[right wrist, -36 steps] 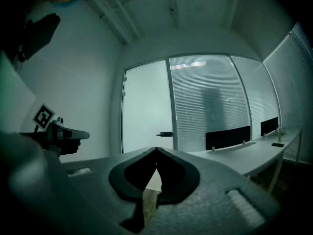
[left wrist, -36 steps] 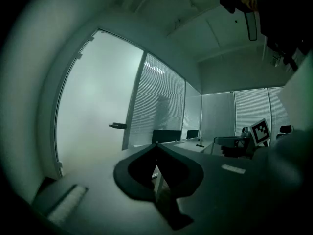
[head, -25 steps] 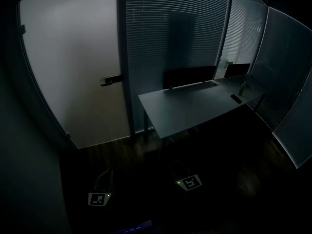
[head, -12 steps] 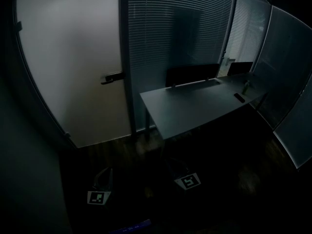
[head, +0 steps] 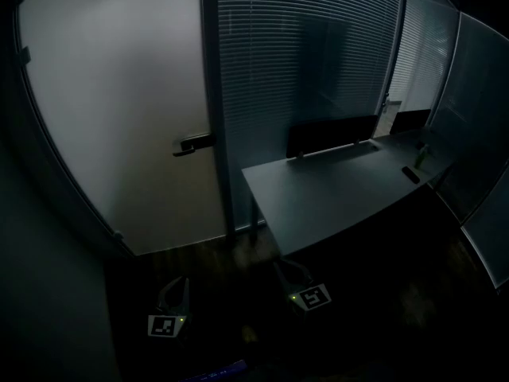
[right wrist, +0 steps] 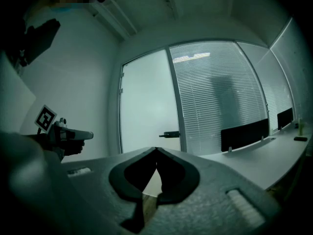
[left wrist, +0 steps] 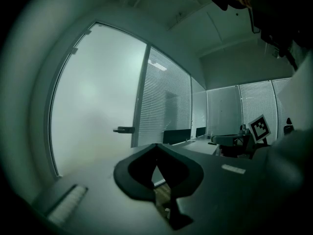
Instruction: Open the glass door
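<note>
The frosted glass door (head: 119,118) stands closed at the left, with a dark lever handle (head: 195,143) on its right edge beside the metal frame. My left gripper (head: 173,287) and right gripper (head: 288,270) are low in the dark head view, well short of the door, and both point level at it. In the left gripper view the jaws (left wrist: 156,145) meet at the tip with nothing between them, and the handle (left wrist: 124,129) is far ahead. In the right gripper view the gripper (right wrist: 156,150) is likewise shut and empty, and the handle (right wrist: 171,134) is distant.
A grey desk (head: 342,193) with a dark screen panel (head: 332,136) stands right of the door, close to my right gripper. Glass walls with blinds (head: 310,62) run behind it. A small dark object (head: 410,174) lies on the desk. A plain wall (head: 40,277) closes the left side.
Both grippers have come forward towards the door. The door, its handle and the desk now look larger and nearer in the head view.
</note>
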The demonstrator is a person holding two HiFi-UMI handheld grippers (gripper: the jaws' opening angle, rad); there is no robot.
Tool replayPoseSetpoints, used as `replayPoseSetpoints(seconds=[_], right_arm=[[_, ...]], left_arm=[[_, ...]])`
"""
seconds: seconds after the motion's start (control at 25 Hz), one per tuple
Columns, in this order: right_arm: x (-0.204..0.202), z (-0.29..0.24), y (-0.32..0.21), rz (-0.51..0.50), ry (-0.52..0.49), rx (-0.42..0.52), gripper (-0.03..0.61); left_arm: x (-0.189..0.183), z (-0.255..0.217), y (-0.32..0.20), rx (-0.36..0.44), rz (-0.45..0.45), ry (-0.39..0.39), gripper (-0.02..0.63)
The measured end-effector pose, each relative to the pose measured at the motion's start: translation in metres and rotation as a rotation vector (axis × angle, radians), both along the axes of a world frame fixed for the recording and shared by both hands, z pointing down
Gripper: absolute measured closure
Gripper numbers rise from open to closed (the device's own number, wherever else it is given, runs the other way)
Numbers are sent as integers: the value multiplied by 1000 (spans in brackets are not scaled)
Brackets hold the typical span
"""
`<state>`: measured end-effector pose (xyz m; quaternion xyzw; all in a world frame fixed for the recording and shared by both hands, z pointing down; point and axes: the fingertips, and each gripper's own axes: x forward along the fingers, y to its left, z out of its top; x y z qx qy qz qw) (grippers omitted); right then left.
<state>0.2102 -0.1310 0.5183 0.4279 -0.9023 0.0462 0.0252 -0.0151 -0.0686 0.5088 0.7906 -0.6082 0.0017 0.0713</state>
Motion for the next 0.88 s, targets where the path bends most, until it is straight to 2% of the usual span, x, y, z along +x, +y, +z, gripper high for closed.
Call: replayPoseSetpoints(seconds=[0.44, 0.88], right_arm=[[-32, 8, -103, -48, 9, -16, 577], [-54, 10, -166, -56, -11, -25, 577]], left_arm=[[-28, 5, -94, -6, -48, -5, 611], [-44, 5, -157, -15, -50, -12, 611]])
